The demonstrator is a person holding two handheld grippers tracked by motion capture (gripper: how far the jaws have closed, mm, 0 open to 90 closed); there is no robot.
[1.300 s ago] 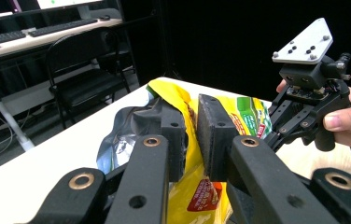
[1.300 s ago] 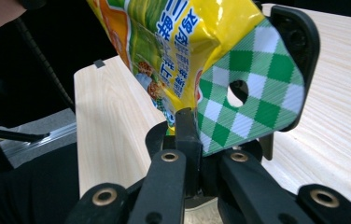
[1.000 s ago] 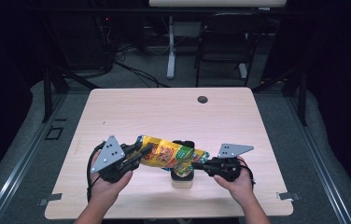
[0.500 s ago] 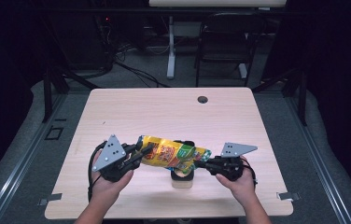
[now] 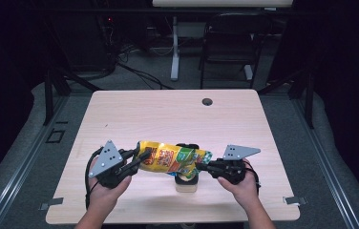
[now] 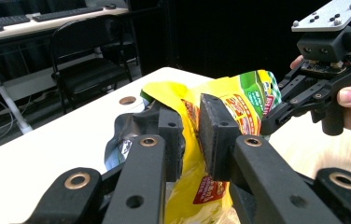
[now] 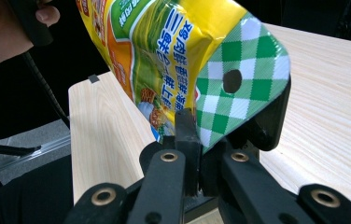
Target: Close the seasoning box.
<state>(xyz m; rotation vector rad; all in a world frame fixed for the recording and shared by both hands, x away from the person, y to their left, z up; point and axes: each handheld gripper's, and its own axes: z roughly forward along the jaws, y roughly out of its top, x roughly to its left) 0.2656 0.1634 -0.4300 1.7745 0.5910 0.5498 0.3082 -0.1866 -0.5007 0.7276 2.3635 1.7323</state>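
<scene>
1. A person sits at a pale wooden table (image 5: 134, 114) with a two-jaw gripper in each hand. Between the two grippers, held in the air, is a yellow and green snack bag (image 5: 170, 158), lying roughly level over the near middle of the table.

2. The left gripper (image 5: 137, 160) is at the 9 o'clock end of the bag. In the left gripper view its jaws stand part open with the crumpled yellow foil (image 6: 201, 140) between the pads. They have just been opening a little; I cannot tell whether the pads still press on the foil.

3. The right gripper (image 5: 205, 167) is at the 3 o'clock end. In the right gripper view its jaws are closed tight on the flat green-checked seal (image 7: 239, 88), just below the hanging hole. A grip on the seal likely steadies the bag so the other end can be worked.

4. Directly below the bag, toward 6 o'clock on the table, stands a small pale container (image 5: 186, 181) with a dark rim behind it. The bag is probably held above it so the contents can go in.

5. At 12 o'clock, near the far edge, is a round cable hole (image 5: 207, 101).
</scene>
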